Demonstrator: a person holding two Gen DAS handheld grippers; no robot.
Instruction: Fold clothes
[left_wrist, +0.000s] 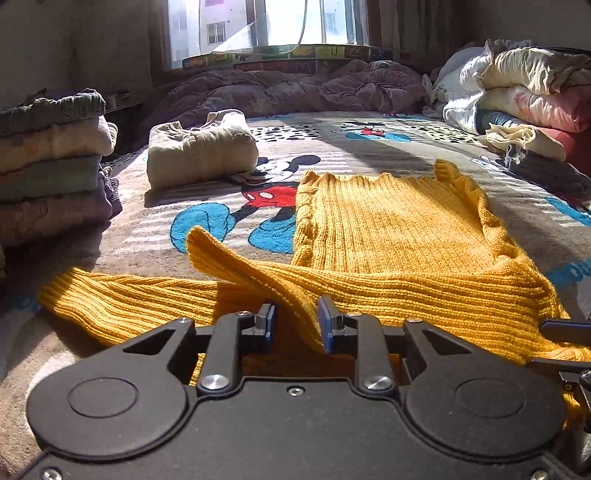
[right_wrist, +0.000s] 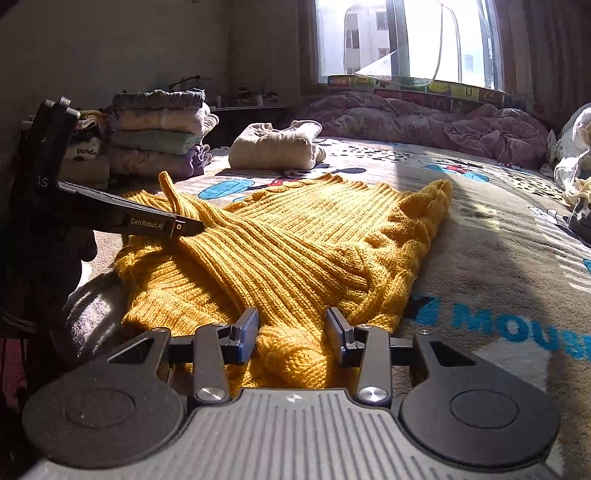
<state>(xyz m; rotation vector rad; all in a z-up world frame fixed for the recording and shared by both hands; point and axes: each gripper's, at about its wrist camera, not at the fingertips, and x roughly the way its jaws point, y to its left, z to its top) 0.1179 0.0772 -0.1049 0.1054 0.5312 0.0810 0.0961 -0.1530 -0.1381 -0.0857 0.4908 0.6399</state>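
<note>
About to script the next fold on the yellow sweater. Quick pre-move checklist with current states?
1. Left gripper around fabric: ok, a fold of the yellow sweater sits between open fingers.
2. Right gripper around fabric: ok, a bunched edge sits between open fingers.
3. Either grip closed: not ok, both gape.
4. Sweater body flat: not ok, near end rumpled.
5. Blanket beyond sweater free: ok.
6. Folded beige garment clear of sweater: ok.

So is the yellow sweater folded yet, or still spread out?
Mostly spread. The yellow sweater lies flat on the bed, body unfolded; only one sleeve is lifted across it, between the left gripper's fingers.
</note>
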